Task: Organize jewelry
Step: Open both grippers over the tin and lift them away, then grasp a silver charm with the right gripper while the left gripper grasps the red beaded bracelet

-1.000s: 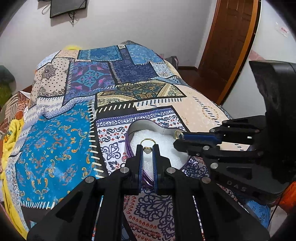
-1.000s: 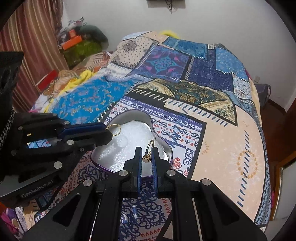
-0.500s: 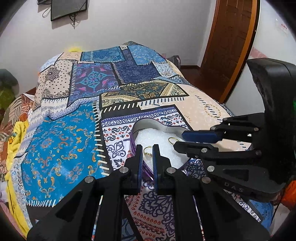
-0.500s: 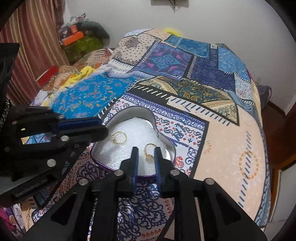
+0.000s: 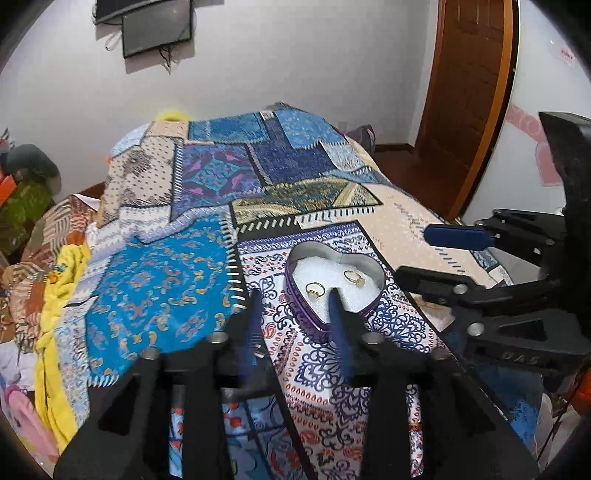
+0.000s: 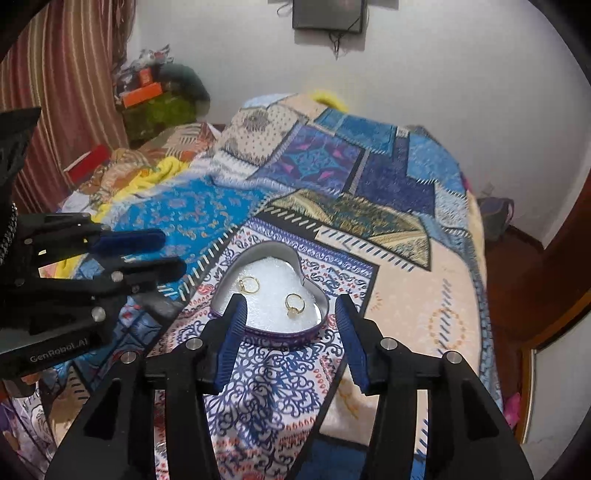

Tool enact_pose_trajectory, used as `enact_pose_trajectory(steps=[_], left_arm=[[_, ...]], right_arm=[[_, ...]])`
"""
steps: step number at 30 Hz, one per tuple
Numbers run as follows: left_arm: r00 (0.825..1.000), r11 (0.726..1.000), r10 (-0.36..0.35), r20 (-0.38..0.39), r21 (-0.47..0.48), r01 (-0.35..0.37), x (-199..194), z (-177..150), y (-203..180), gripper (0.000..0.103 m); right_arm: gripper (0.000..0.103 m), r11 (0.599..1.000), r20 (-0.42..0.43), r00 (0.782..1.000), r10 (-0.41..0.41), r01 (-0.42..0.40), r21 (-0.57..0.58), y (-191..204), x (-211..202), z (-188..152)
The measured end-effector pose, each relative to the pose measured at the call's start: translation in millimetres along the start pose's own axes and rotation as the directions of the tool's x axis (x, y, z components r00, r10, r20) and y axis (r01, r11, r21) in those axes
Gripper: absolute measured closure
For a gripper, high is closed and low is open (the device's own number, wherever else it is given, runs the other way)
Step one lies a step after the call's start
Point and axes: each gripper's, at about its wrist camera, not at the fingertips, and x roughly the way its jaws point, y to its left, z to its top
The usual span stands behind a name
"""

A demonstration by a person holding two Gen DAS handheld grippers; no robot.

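A purple heart-shaped tin [image 5: 295,295] [image 6: 280,330] with white foam inside sits on the patchwork bedspread. Two gold rings lie on the foam: one [image 5: 315,289] [image 6: 249,284] on the left, one [image 5: 354,277] [image 6: 294,305] on the right. My left gripper [image 5: 295,299] is open and empty, pulled back just in front of the tin. My right gripper [image 6: 288,306] is open and empty, its fingers either side of the tin's near edge. Each gripper shows in the other's view: the right one [image 5: 436,254] and the left one [image 6: 155,251].
The patterned bedspread [image 5: 184,280] covers the bed. Crumpled yellow cloth [image 5: 59,295] and clutter lie at the left edge. A wooden door [image 5: 469,92] stands at the right. A dark screen [image 6: 327,14] hangs on the back wall.
Both grippers let go of their rings onto the foam, opened wide and drew back and up from the tin.
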Motion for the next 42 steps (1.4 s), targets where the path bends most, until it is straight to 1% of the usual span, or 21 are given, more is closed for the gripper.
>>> enact_pose_trajectory(steps=[4, 6, 12, 17, 21, 25, 30, 35, 42], left_arm=[[1.000, 1.000, 0.014, 0.028, -0.012, -0.014, -25.4, -3.7, -2.2, 0.059], [0.999, 1.000, 0.018, 0.041, -0.019, -0.018, -36.0, -5.4, -3.0, 0.054], [0.997, 0.999, 0.034, 0.066, -0.036, -0.032, -65.9, -17.0, -6.2, 0.052], [0.997, 0.997, 0.044, 0.064, -0.058, -0.041, -83.0, -32.4, -5.2, 0.049], [0.999, 0.996, 0.035, 0.040, -0.084, -0.032, -88.2, -46.1, -0.7, 0.049], [0.999, 0.995, 0.032, 0.011, -0.091, -0.031, -89.9, -61.5, 1.7, 0.049], [1.000, 0.995, 0.012, -0.028, -0.099, -0.015, -84.4, -80.3, -0.3, 0.049], [0.997, 0.996, -0.010, -0.081, -0.094, 0.002, -70.4, -97.9, -6.3, 0.049], [0.990, 0.993, -0.059, -0.132, -0.106, 0.045, -48.5, -111.7, -17.0, 0.049]], right_arm=[[0.057, 1.000, 0.036, 0.999, -0.012, 0.012, 0.011, 4.4, -22.4, -0.4], [0.057, 1.000, 0.058, 0.998, -0.019, 0.018, 0.017, 7.7, -34.9, -1.2], [0.054, 0.999, 0.096, 0.995, -0.009, 0.004, 0.052, 16.3, -62.7, -10.4], [0.053, 0.997, 0.101, 0.995, -0.006, -0.001, 0.071, 22.8, -77.1, -23.2], [0.053, 0.996, 0.099, 0.995, -0.001, -0.008, 0.093, 25.6, -85.9, -35.3], [0.053, 0.995, 0.085, 0.996, -0.012, 0.003, 0.103, 27.6, -86.3, -45.8], [0.053, 0.992, 0.038, 0.999, -0.009, 0.004, 0.127, 27.8, -75.9, -64.7], [0.053, 0.989, -0.030, 1.000, -0.001, 0.005, 0.147, 29.7, -58.9, -86.0], [0.053, 0.986, -0.083, 0.996, 0.029, -0.015, 0.168, 33.6, -41.1, -105.0]])
